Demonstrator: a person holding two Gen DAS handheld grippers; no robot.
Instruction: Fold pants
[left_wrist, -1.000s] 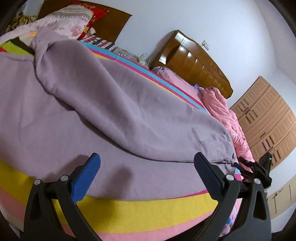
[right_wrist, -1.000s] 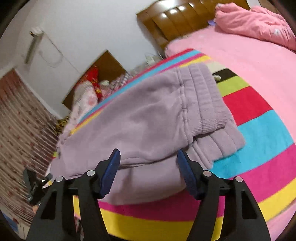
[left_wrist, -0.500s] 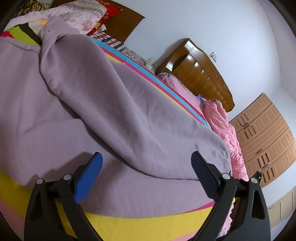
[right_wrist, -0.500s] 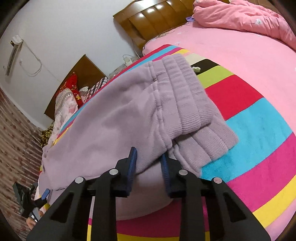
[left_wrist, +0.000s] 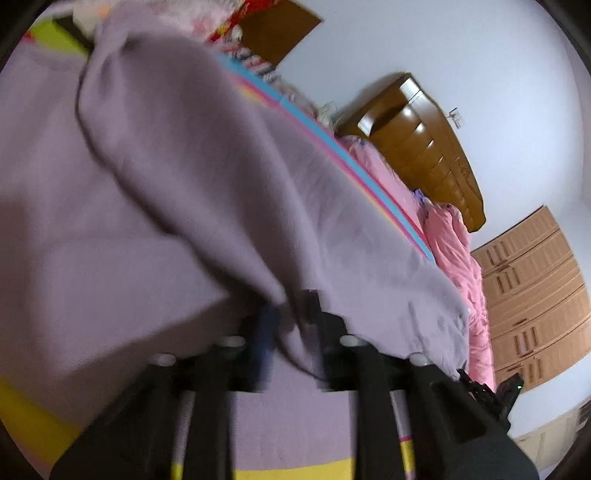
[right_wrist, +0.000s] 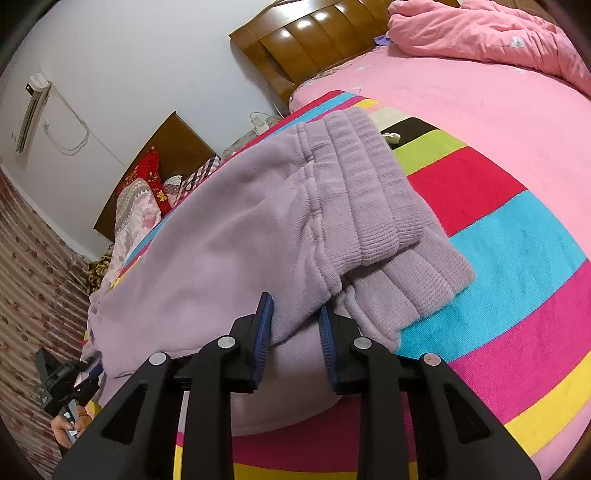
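The lilac pants (right_wrist: 229, 236) lie across the striped blanket (right_wrist: 517, 236) on the bed, already doubled so that one leg is on top of the other, with the ribbed waistband (right_wrist: 373, 195) to the right and the leg ends to the left.

My right tool (right_wrist: 295, 328) is clenched on the near edge of the cloth just beside the waistband; the blue pads (right_wrist: 264, 332) press a fold of fabric between them. I take it here because the waist is thick and both layers must come up together.

My left tool (left_wrist: 288, 332) is closing on the near edge of the upper leg, close to the hem (left_wrist: 436, 314). This view is blurred, but a fold of cloth is between the jaws and seems already pinched.

I judge that with both ends held at the same edge I can lift the pants evenly. The risk is that only the top layer is caught.
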